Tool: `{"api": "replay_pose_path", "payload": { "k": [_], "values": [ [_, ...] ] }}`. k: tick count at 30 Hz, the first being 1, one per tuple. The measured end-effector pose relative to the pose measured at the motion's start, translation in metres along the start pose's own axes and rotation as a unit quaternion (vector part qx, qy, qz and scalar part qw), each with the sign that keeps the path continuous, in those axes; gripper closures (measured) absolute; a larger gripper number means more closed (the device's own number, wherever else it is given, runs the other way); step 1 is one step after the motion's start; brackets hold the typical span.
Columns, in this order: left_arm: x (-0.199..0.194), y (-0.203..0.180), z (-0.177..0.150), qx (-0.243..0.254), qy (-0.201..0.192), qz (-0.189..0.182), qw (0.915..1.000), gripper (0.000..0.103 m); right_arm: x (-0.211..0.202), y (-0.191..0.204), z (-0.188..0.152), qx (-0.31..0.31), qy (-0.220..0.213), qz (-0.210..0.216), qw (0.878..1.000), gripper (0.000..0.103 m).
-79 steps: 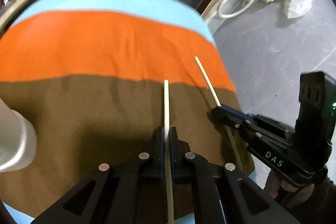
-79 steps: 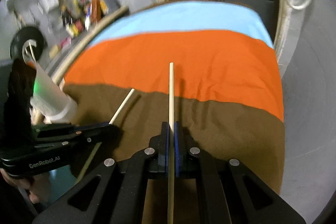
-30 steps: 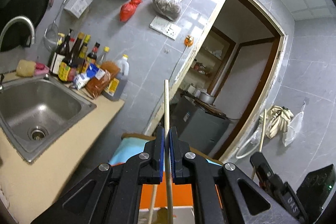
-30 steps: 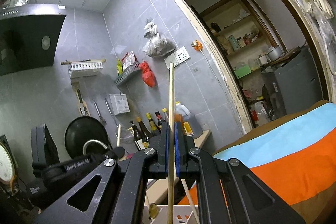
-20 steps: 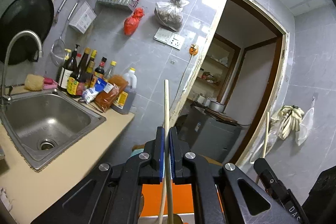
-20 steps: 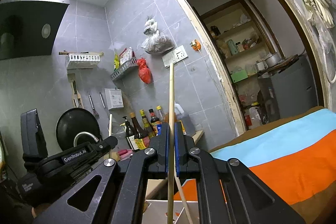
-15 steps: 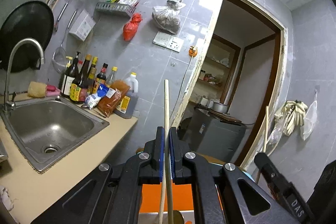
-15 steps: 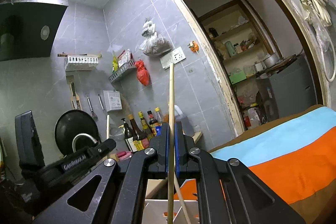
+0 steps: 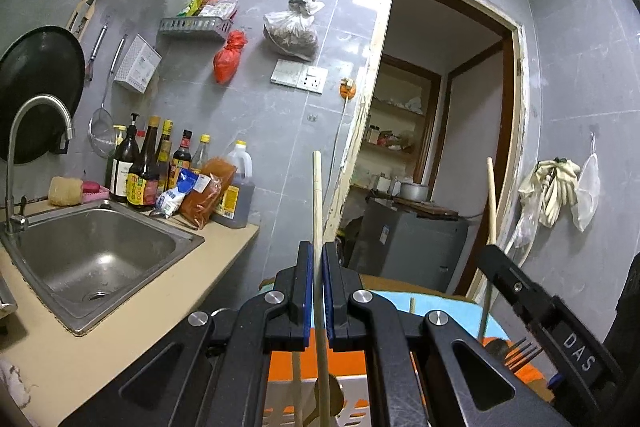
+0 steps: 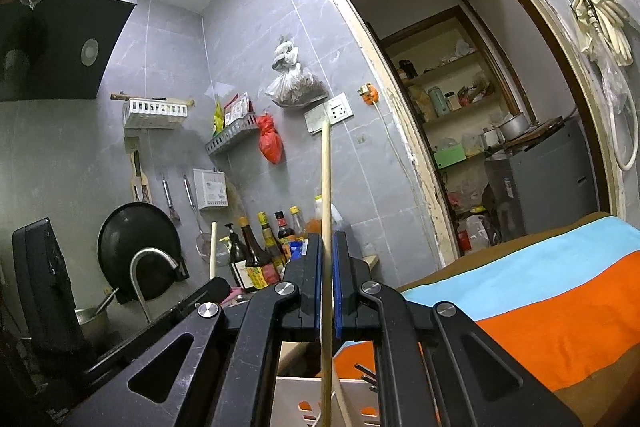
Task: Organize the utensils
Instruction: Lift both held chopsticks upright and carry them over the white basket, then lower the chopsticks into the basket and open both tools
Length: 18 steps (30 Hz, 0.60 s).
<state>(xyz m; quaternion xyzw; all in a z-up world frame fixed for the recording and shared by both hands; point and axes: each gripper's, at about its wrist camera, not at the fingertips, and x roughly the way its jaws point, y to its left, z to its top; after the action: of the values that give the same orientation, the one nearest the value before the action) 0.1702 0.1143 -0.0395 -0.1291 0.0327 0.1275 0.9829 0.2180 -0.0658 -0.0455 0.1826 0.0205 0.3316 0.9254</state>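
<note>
Wooden chopstick, left (image 9: 317, 211): the left gripper (image 9: 315, 259) is closed tight on it; the stick stands almost upright, its lower end down at the white basket (image 9: 352, 393) under the jaws (how deep it sits there I cannot tell).

Basket: holds other sticks and a dark fork (image 9: 520, 349); the stick could land on them, or on the rim, and tip out onto the striped cloth (image 10: 552, 311).

Release, left: if the jaws open before the tip is inside, the stick will likely fall over the basket wall.

Wooden chopstick, right (image 10: 327, 195): the right gripper (image 10: 328, 267) is closed on it in the same way, upright above the same basket (image 10: 296, 399).

Both grippers: they are near to each other (the right one shows at the edge of the left view), so I judge a knock between them or between the two sticks is possible.

Grip: thin round sticks can turn or slide between flat pads.
</note>
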Motion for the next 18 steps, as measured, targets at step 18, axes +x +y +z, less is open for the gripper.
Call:
{"api": "replay_pose_path", "payload": {
  "k": [18],
  "values": [
    [0.0029,0.0020,-0.0030,0.021,0.074,-0.019,0.9968,0.097,-0.0102,-0.0040,0.0062,0.000,0.030,-0.023,0.999,0.077]
  ]
}}
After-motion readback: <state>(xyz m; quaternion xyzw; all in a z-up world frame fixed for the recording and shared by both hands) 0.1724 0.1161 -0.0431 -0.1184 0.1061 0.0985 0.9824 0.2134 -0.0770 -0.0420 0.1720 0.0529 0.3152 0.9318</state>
